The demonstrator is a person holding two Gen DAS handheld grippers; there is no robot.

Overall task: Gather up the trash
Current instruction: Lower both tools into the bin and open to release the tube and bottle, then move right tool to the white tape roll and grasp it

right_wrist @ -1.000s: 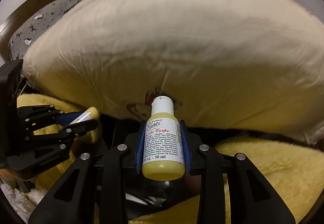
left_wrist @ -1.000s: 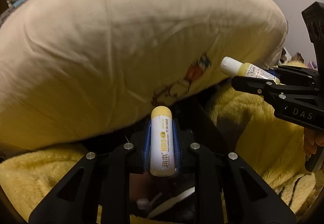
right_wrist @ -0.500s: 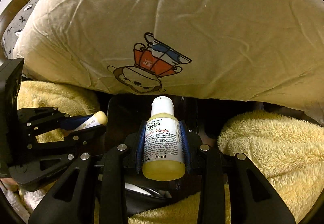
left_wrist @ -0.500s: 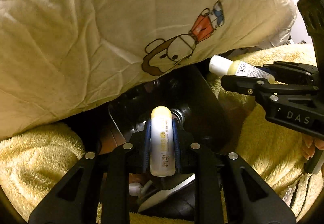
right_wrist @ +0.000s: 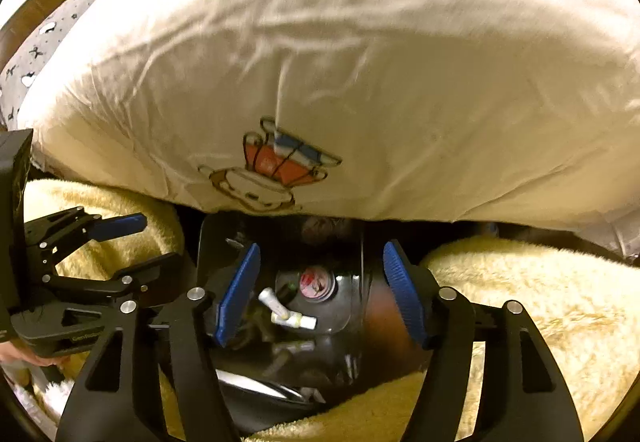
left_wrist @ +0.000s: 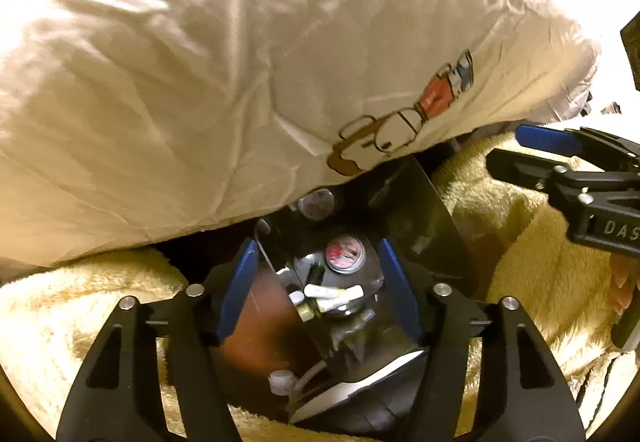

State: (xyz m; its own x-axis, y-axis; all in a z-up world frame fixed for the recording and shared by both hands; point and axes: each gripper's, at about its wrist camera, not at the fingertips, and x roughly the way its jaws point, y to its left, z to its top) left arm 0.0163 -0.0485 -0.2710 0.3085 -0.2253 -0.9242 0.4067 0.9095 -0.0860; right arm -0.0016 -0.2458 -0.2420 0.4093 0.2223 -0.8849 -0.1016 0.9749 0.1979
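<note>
Dropping done: both tongs now hang released over the black bin (left_wrist: 424,218), where a second ago each clenched a small tube or bottle.

From left to right in the left wrist view, the left gripper (left_wrist: 316,292) gapes above the dropped white tubes (left_wrist: 334,293), the right gripper (left_wrist: 520,150) is empty at right; the cartoon pillow (left_wrist: 240,82) overhangs the bin mouth, yellow fleece blanket (left_wrist: 532,242) crowding its rim.

a cream pillow (right_wrist: 360,62) with a cartoon print overhangs fuzzy yellow blankets (right_wrist: 520,302), apparently touching them.
</note>
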